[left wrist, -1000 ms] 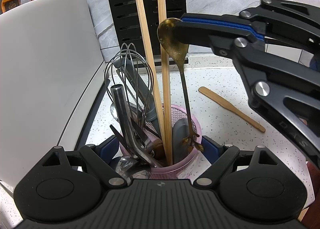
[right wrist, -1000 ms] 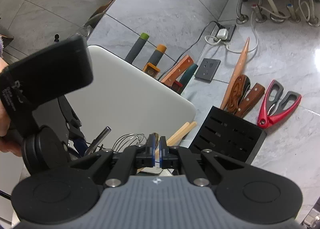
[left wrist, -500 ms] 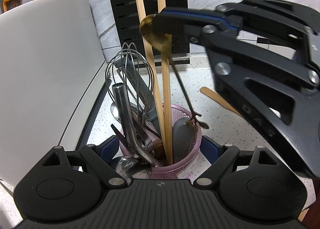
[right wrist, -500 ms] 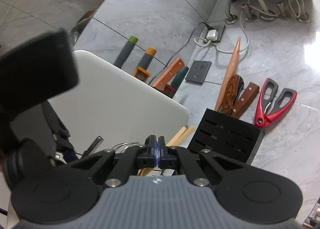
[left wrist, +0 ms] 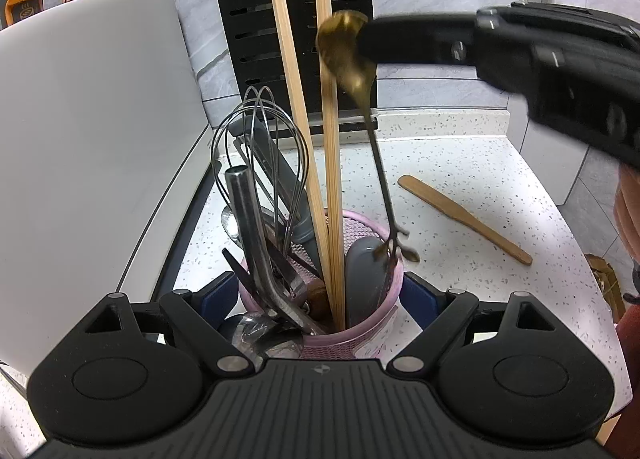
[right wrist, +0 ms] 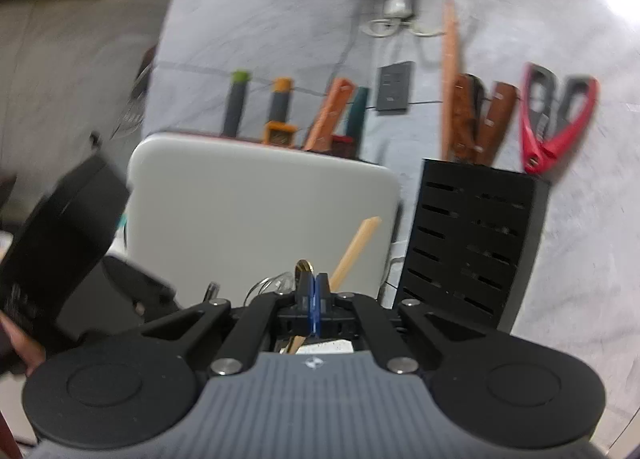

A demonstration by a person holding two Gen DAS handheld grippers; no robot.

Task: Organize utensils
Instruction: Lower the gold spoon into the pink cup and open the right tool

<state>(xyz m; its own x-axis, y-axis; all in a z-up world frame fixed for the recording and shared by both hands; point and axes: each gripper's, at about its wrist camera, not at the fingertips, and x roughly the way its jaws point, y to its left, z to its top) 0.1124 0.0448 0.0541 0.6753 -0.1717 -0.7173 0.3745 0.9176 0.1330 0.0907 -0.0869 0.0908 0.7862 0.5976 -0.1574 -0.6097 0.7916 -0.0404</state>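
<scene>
My left gripper [left wrist: 320, 299] is shut on a pink mesh utensil holder [left wrist: 362, 333], its blue pads on either side. The holder contains a wire whisk [left wrist: 260, 147], two wooden chopsticks [left wrist: 330, 163], metal tongs [left wrist: 250, 227] and a grey handle [left wrist: 362, 279]. My right gripper [left wrist: 366, 45] is shut on the bowl of a brass spoon [left wrist: 344, 47]. The spoon hangs handle-down, its decorated end [left wrist: 394, 253] at the holder's right rim. In the blurred right wrist view the gripper [right wrist: 314, 293] pinches the spoon's edge [right wrist: 304, 269].
A wooden spatula [left wrist: 464, 215] lies on the speckled counter [left wrist: 460, 163] to the right. A white cutting board [left wrist: 92, 131] leans at the left. A black knife block [left wrist: 296, 19] stands behind the holder, with red scissors [right wrist: 556, 123] and knife handles above it.
My right gripper has swung back to the right and turned, carrying the brass spoon; its handle end has lifted from inside the holder to the right rim. The left gripper has kept still.
</scene>
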